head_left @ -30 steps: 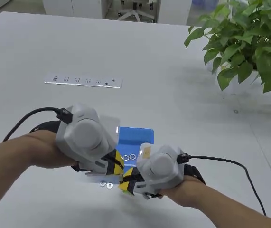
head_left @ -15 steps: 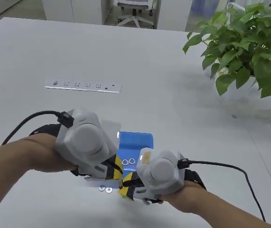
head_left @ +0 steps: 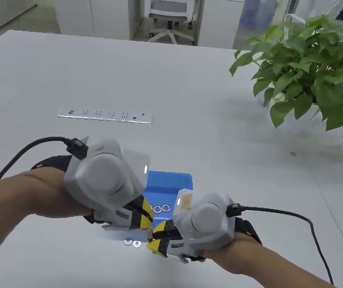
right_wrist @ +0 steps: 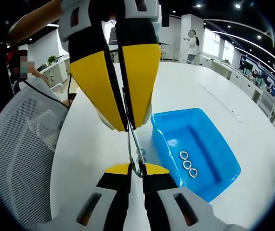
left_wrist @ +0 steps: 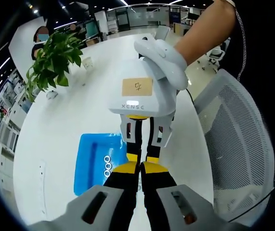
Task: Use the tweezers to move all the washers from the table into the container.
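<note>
Blue container (right_wrist: 202,130) holds three washers (right_wrist: 187,164); left gripper (left_wrist: 139,166), right gripper (right_wrist: 137,169) seemingly clench tweezers (right_wrist: 133,149).

right gripper (left_wrist: 142,158): "XENSE" printed on the white housing face
tan sticker (left_wrist: 137,86), same housing: short handwritten mark, not legible
power strip (head_left: 106,114): markings too small to read

I read a white table (head_left: 219,132) carrying a blue container (head_left: 170,182) just beyond the gripper fingers (head_left: 142,217), two washers (head_left: 132,243) just beside them, a power strip (head_left: 106,115) well beyond, and a potted plant (head_left: 306,78) far right.
</note>
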The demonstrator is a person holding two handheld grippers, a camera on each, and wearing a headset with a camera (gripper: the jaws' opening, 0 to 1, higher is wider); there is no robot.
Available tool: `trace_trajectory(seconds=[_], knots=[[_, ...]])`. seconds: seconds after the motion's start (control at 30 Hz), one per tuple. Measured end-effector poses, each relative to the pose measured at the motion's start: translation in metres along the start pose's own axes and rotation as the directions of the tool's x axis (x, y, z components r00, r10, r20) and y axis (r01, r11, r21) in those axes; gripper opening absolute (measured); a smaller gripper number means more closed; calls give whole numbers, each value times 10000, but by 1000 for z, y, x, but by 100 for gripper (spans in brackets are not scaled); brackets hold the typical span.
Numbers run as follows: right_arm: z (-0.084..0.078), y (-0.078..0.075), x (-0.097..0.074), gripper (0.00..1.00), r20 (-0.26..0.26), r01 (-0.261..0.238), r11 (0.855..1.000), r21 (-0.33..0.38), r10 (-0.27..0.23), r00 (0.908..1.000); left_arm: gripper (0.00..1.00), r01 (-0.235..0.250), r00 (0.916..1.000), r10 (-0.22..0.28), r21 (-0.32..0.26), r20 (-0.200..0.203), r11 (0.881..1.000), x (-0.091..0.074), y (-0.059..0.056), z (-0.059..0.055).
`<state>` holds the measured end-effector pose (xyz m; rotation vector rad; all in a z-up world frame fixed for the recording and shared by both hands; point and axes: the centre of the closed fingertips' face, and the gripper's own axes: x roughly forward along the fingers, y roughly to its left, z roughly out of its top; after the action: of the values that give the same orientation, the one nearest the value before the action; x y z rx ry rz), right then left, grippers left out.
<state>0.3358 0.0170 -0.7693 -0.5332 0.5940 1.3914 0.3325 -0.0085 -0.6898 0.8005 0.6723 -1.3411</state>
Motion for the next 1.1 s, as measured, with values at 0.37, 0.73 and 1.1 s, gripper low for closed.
trace_trajectory(seconds=[0.37, 0.73, 1.1], knots=[[13, -1, -10, 10, 115, 88, 9996, -251, -85, 9999, 5, -30, 10000, 30, 120, 24, 9999, -14, 2, 9], [28, -6, -17, 10, 244, 192, 9990, -407, -182, 9995, 5, -164, 9998, 166, 286, -53, 9995, -27, 9, 16], [37, -16, -22, 10, 299, 286, 9987, -431, -273, 9992, 5, -216, 9997, 220, 387, -78, 9990, -35, 17, 22]])
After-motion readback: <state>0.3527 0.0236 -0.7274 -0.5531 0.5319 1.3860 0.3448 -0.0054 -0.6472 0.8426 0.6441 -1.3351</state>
